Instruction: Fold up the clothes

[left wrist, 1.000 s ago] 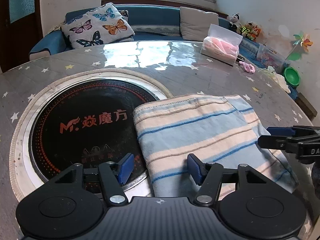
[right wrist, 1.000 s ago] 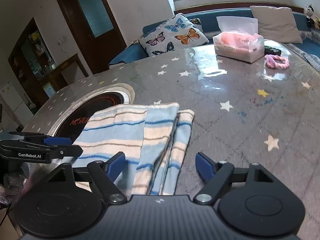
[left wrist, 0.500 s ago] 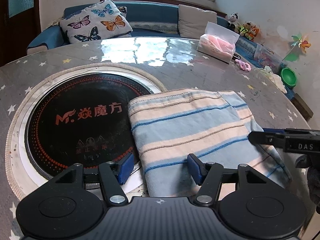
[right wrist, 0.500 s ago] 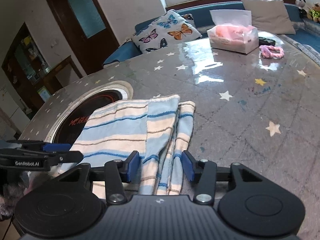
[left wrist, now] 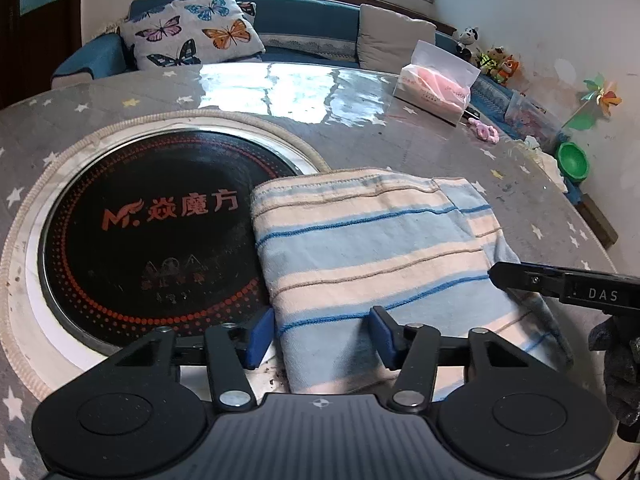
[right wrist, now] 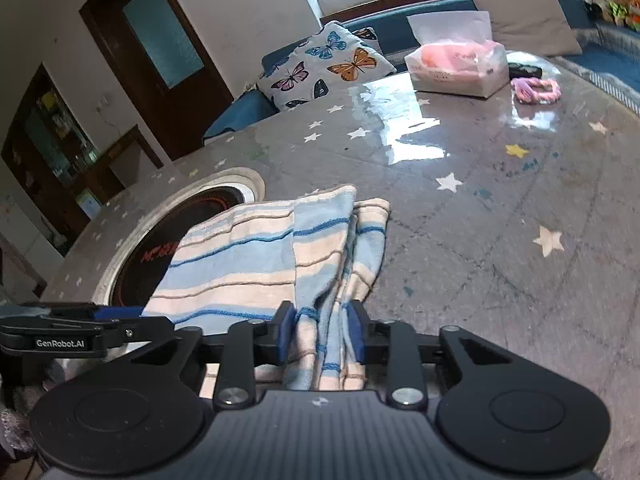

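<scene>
A folded blue, cream and tan striped cloth [left wrist: 372, 248] lies on the grey star-patterned table, its left edge over the black round cooktop [left wrist: 152, 224]. My left gripper [left wrist: 322, 336] is open, its blue pads either side of the cloth's near left corner. My right gripper [right wrist: 320, 334] has closed on the bunched right edge of the cloth [right wrist: 280, 256], with folds pinched between its pads. The right gripper also shows from the side in the left wrist view [left wrist: 560, 284], and the left gripper in the right wrist view [right wrist: 80, 330].
A pink tissue pack [left wrist: 436, 84] and a pink hair tie [left wrist: 486, 132] lie at the table's far right. A blue sofa with a butterfly cushion [left wrist: 192, 36] stands behind the table. A green bowl [left wrist: 574, 160] sits off the right edge.
My right gripper has closed from wide open onto the cloth's right edge. My left gripper has narrowed a little and stayed around the near left corner.
</scene>
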### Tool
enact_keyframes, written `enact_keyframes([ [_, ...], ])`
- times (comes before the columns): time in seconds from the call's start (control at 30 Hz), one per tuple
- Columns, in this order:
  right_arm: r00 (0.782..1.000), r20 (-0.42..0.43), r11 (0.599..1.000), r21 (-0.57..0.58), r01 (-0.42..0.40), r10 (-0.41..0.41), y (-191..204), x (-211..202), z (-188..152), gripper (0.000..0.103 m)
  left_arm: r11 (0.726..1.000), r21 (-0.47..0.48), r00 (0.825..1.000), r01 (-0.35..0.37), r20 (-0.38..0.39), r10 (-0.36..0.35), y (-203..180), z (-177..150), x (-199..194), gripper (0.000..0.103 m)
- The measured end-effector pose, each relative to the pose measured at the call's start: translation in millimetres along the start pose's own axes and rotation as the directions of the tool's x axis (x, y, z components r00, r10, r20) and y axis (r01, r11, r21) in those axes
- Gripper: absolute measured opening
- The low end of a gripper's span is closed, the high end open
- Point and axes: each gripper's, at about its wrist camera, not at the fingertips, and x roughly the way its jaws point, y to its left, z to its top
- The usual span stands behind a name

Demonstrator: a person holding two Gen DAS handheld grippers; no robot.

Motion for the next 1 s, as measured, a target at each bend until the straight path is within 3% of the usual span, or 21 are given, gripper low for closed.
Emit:
enact_keyframes([
  [0.33,1.0,0.01,1.0,0.022,-0.006,0.005,-2,0,-2,0.027,0.999,-0.034,1.0,0.008,-0.012,-0.008,5,-1,1,0.055],
  [0.5,1.0,0.009,1.0,0.022,-0.009,0.008,-3,0,-3,0.025,0.999,-0.034,1.0,0.023,-0.009,-0.023,3,-2,-1,0.042],
  [0.67,1.0,0.009,1.0,0.022,-0.014,0.014,-1,-3,-6,0.021,0.999,-0.033,1.0,0.017,0.004,-0.016,6,-2,-5,0.021],
  [1.0,0.999,0.001,0.998,0.048,-0.036,0.036,7,-20,-28,0.02,0.999,-0.022,0.999,0.033,0.001,-0.033,10,-23,-25,0.019],
])
